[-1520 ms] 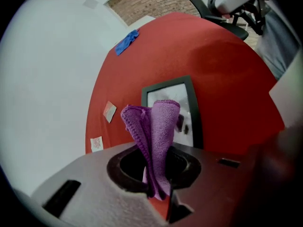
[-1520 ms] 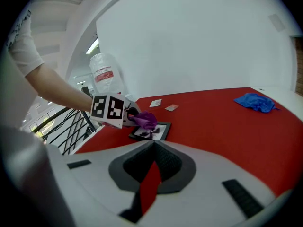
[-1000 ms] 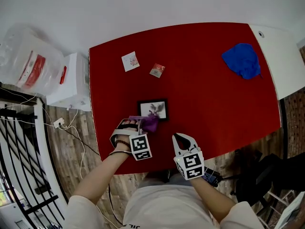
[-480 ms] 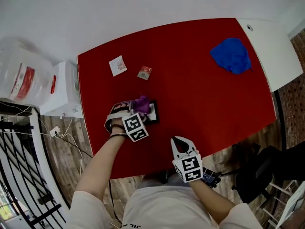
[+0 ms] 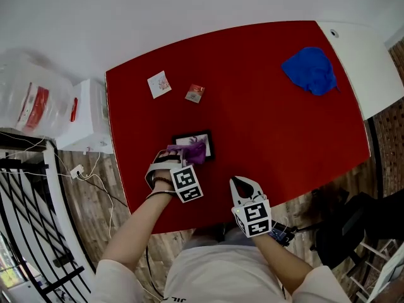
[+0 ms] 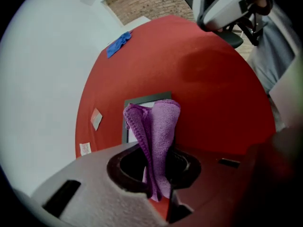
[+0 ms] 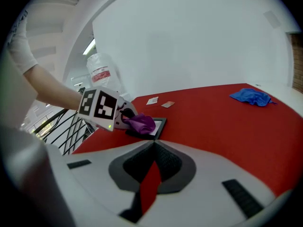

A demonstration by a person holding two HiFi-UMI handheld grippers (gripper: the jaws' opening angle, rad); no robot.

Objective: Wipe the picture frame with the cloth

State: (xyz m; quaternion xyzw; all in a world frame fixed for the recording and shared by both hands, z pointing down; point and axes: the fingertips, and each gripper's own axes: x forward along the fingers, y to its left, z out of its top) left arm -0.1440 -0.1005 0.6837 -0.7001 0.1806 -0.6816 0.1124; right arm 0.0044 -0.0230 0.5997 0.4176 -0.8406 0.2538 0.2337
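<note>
A black picture frame (image 5: 203, 139) with a white picture lies flat on the red table (image 5: 265, 125), towards its near left. My left gripper (image 5: 179, 160) is shut on a bunched purple cloth (image 5: 192, 151), which rests on the frame's near part. In the left gripper view the cloth (image 6: 156, 122) stands up between the jaws and hides much of the frame (image 6: 139, 101). My right gripper (image 5: 240, 182) hovers shut and empty by the table's near edge, to the right of the frame. From the right gripper view, the left gripper (image 7: 102, 108) presses the cloth (image 7: 140, 123) onto the frame (image 7: 160, 125).
A crumpled blue cloth (image 5: 309, 70) lies at the far right of the table. Two small cards (image 5: 159, 84) (image 5: 194, 93) sit beyond the frame. A white unit (image 5: 88, 115) and a plastic bag (image 5: 31, 100) stand left of the table; a dark chair (image 5: 344, 232) is at right.
My left gripper pushed the purple cloth across the frame away from me, then drew it back towards the frame's near side. The right gripper stayed where it was.
</note>
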